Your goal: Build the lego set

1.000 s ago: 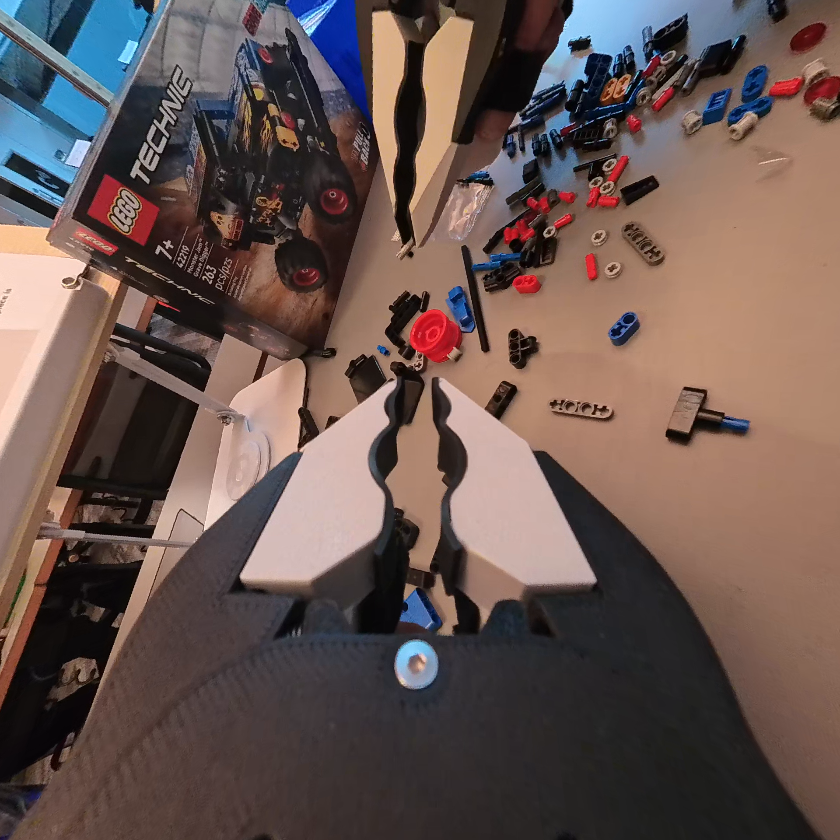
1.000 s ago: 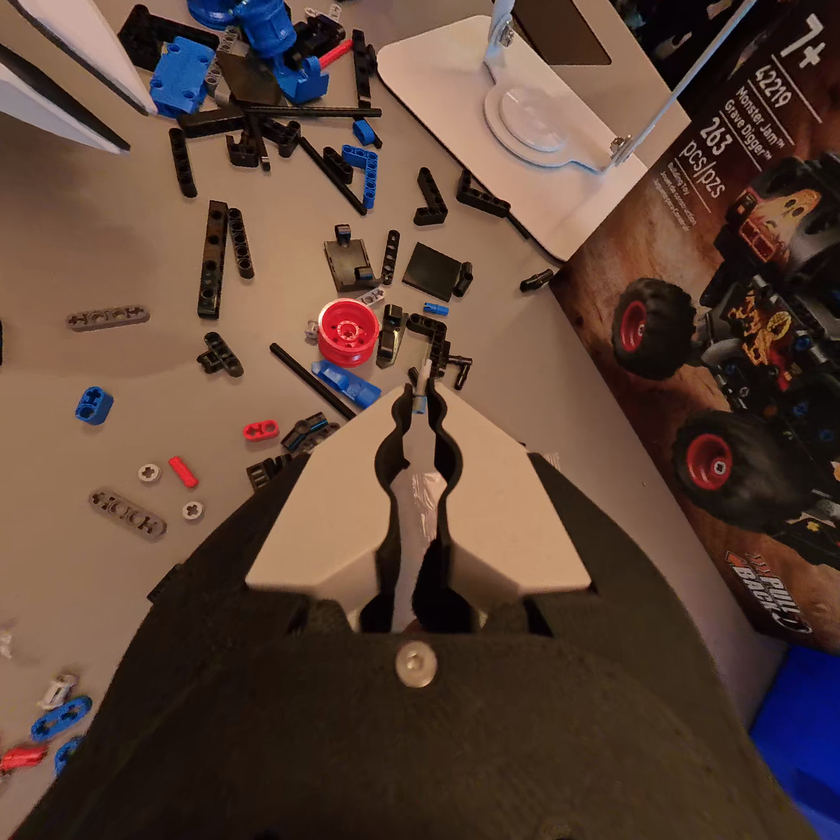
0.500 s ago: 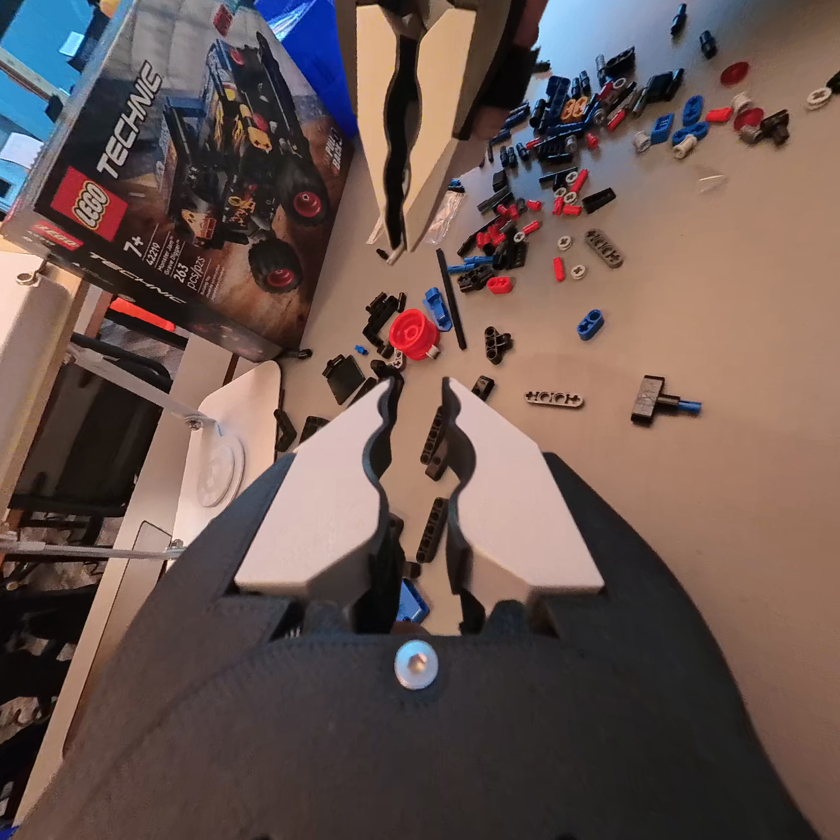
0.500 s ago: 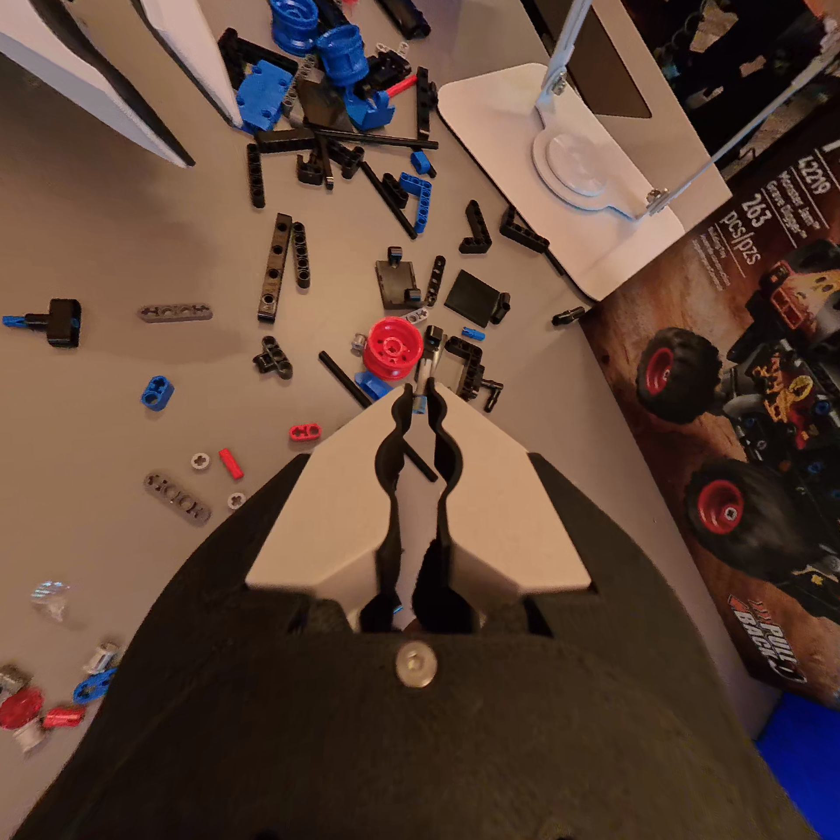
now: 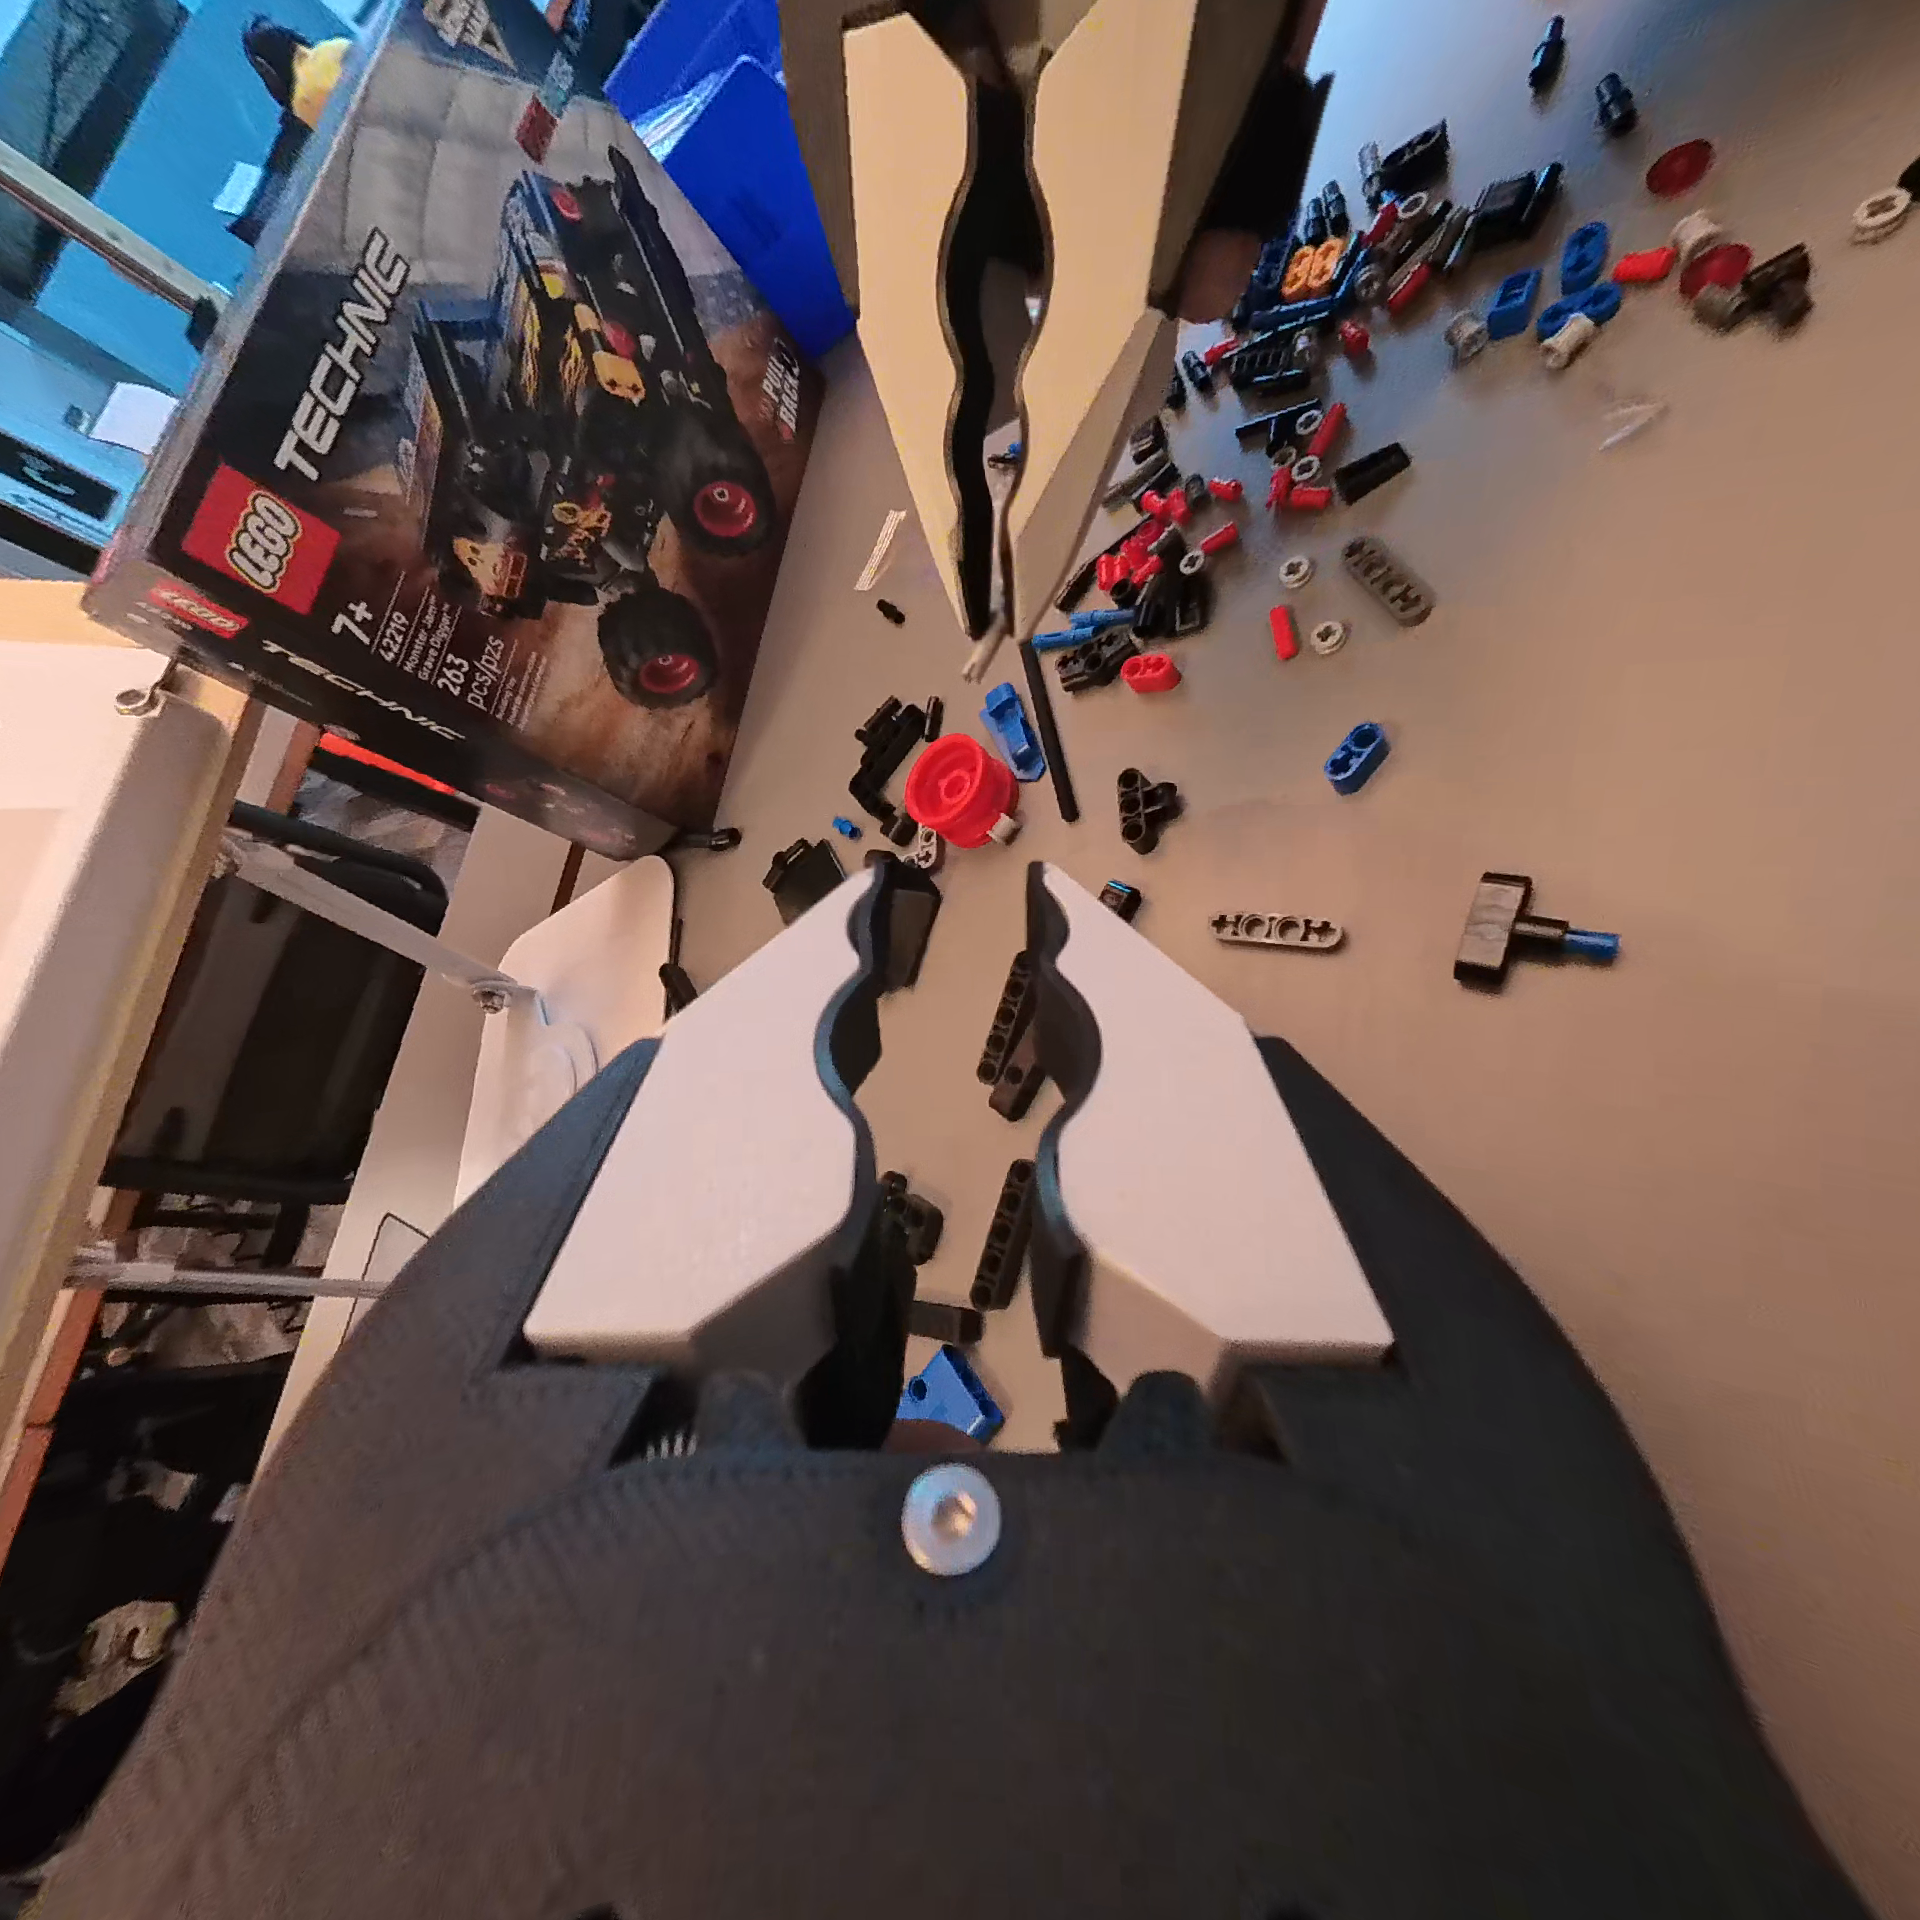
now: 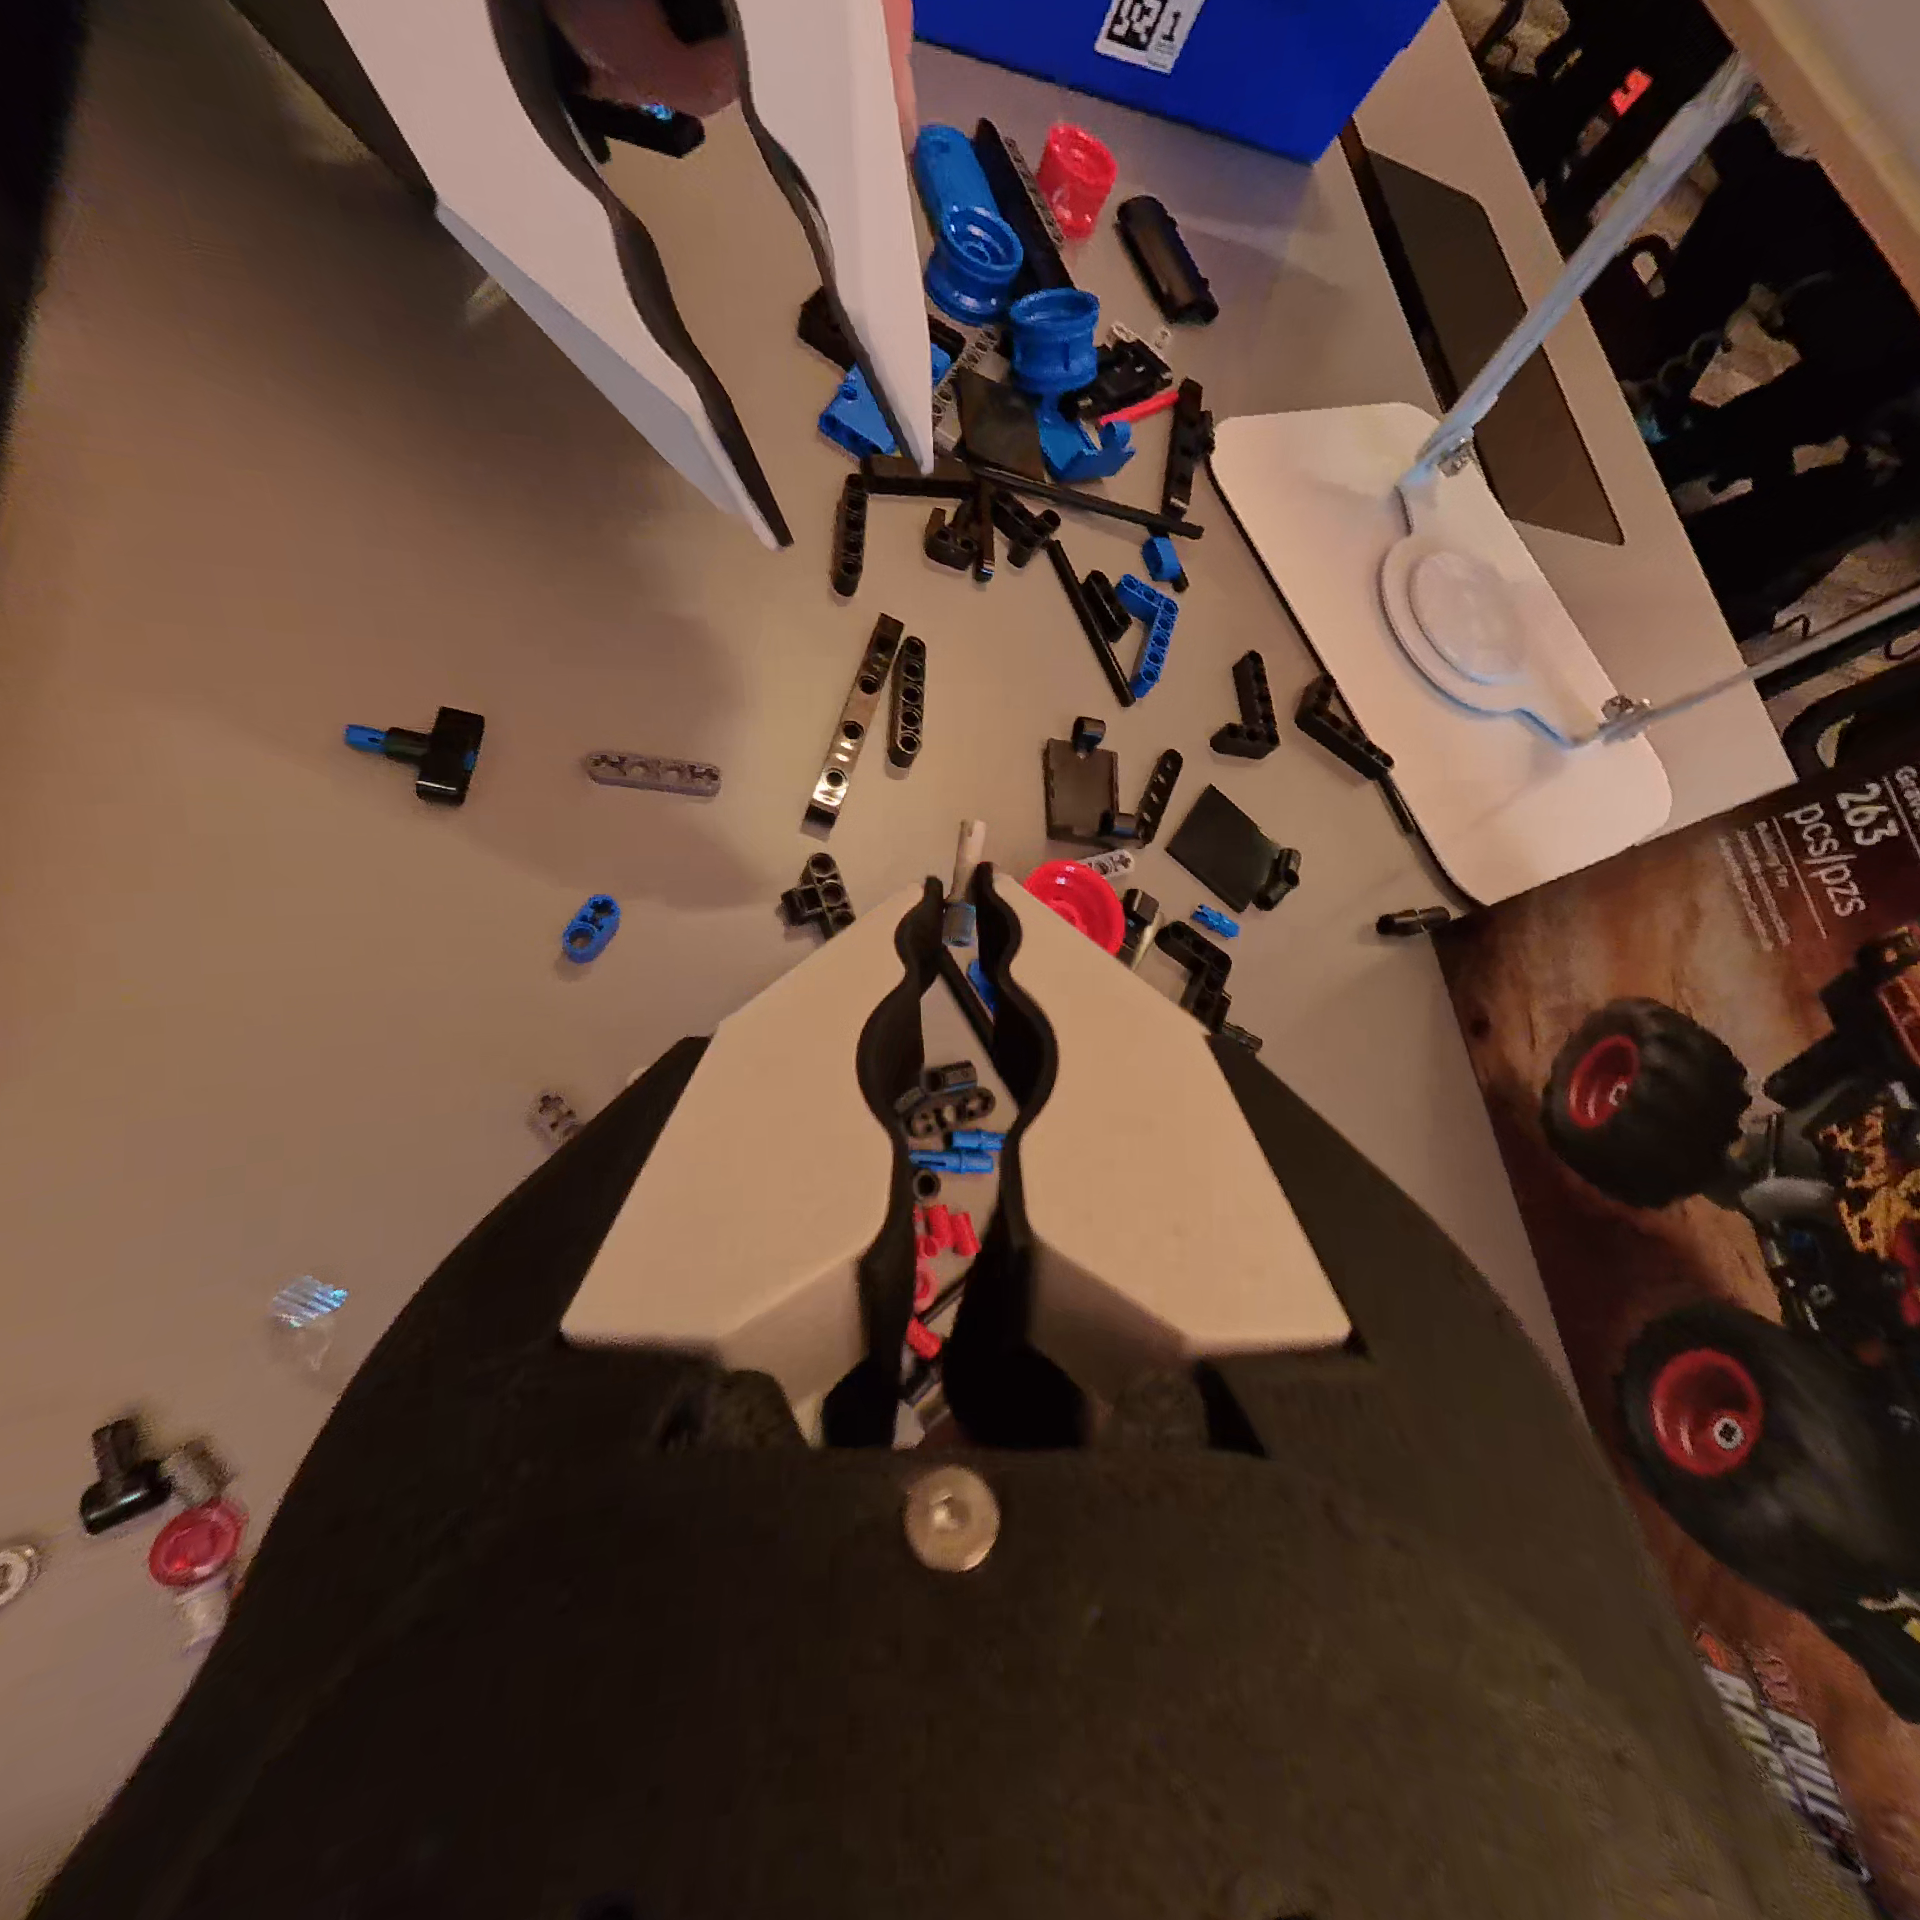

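Note:
Loose Lego Technic parts lie spread over the grey table (image 5: 1558, 1195). My right gripper (image 6: 961, 902) is shut on a small grey and blue pin (image 6: 968, 844), held above the table near the red wheel hub (image 6: 1075, 899). It also shows from the front in the left wrist view (image 5: 995, 623), with the pin's tip (image 5: 977, 660) poking out. My left gripper (image 5: 958, 891) is open and empty, above two black beams (image 5: 1013, 1023) and just short of the red hub (image 5: 961, 790). It shows in the right wrist view (image 6: 847, 497), jaws apart.
The Lego box (image 5: 468, 447) stands at the table's left side, also in the right wrist view (image 6: 1714, 1143). A white stand base (image 6: 1455, 623) lies beside it. A blue bin (image 6: 1174, 62) sits beyond. A black piece with a blue pin (image 5: 1507, 930) and a grey thin beam (image 5: 1276, 928) lie to the right. Left tips to right tips: about 7 cm. From either gripper's tips it is about 30 cm to the white stand base (image 6: 1455, 623).
My left gripper's jaws have opened wider. My right gripper has risen and drawn back with the pin, so more of the table shows. The two grippers now face each other more closely.

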`<state>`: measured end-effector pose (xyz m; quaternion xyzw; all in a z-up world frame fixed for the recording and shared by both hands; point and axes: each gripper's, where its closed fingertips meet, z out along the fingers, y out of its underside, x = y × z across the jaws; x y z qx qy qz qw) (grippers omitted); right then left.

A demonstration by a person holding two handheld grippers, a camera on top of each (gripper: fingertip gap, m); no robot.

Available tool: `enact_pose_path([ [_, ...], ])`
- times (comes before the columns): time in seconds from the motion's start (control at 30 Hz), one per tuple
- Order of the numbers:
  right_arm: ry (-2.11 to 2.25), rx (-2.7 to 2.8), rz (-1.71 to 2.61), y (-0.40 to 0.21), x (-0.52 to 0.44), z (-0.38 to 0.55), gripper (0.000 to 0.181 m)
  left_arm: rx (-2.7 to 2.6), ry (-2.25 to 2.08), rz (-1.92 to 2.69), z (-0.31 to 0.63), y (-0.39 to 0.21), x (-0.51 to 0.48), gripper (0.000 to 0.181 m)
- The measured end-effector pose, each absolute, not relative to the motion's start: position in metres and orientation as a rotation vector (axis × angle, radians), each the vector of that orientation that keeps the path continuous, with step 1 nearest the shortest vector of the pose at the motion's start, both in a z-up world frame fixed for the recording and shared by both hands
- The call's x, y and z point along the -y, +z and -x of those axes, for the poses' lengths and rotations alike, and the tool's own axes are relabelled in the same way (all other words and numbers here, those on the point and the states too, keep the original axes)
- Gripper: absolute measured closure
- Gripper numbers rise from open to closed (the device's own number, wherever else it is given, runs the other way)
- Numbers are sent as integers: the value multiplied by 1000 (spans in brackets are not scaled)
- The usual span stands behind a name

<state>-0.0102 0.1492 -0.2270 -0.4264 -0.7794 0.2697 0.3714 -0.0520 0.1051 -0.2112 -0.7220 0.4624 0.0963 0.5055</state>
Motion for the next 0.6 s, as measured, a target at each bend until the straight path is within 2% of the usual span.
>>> enact_pose_path([
  [0.6,731,2061,980,-227,-126,11,178,-1143,255,1710,44,-212,-105,159],
])
